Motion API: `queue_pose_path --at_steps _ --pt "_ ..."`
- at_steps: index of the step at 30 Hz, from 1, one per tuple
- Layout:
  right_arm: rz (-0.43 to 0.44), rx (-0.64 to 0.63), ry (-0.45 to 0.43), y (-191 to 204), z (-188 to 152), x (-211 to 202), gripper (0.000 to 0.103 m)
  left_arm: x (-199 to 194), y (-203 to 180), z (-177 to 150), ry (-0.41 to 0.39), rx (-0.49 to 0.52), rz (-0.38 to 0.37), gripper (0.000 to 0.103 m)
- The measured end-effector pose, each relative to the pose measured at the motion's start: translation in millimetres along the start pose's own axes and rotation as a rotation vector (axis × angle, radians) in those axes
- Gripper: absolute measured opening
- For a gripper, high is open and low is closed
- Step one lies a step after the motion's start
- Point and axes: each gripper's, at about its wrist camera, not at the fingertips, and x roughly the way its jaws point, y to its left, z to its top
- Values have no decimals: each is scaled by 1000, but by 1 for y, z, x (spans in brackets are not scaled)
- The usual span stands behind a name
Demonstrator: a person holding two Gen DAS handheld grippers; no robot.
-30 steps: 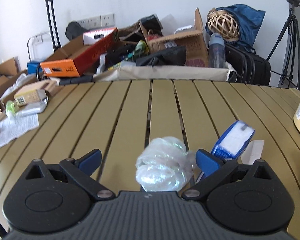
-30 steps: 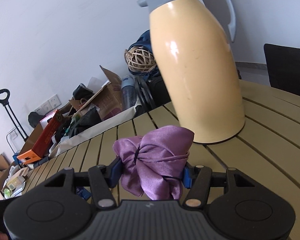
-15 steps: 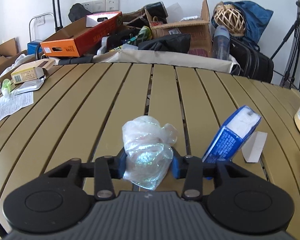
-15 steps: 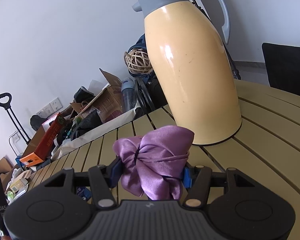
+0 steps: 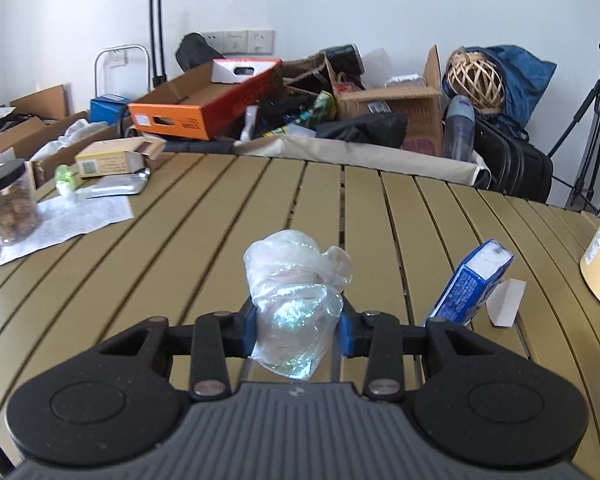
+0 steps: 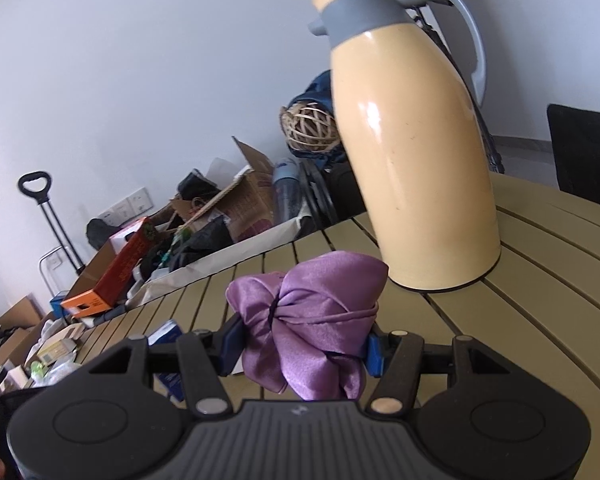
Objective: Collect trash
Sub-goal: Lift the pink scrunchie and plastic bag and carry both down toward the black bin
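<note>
The crumpled clear plastic bag (image 5: 296,304) sits squarely between the blue pads of the left gripper (image 5: 298,330), whose jaws are closing on it, both pads already pressing into its sides; the wad bulges above and hangs a little below them, over the olive-brown slatted table (image 5: 220,240). The right gripper (image 6: 302,346) pinches a bundled purple satin cloth pouch (image 6: 312,320), tied with a thin cord, its pads set against either flank and the bundle spilling above and below the fingers. The left tool points forward and down across the tabletop; the right one looks more nearly level and rolled, so the table slants in its view. Just right of the left gripper a small blue-and-white carton (image 5: 474,284) leans tilted on the slats, with a white card scrap (image 5: 506,302) beside it. At the far left lie a white printed paper sheet (image 5: 68,220), a clear jar with a black lid (image 5: 8,204), a silver foil packet (image 5: 116,188) and a yellow cardboard box (image 5: 112,158). In the right wrist view a tall cream thermos jug with a grey collar and handle (image 6: 412,152) stands upright just beyond the pouch. Past the table edge, cardboard boxes, an orange carton (image 5: 204,108), a woven rattan ball (image 5: 476,80) and a black tripod (image 5: 592,120) crowd the white wall
</note>
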Motion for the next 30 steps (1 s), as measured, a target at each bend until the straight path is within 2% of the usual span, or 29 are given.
queue_pose_path --at_steps 15,30 --pt "84 -105 -42 24 -23 -66 57 -93 32 -30 -61 -19 -24 38" --pt "112 -199 7 26 -81 -133 57 -179 44 -82 -111 -10 -93 38"
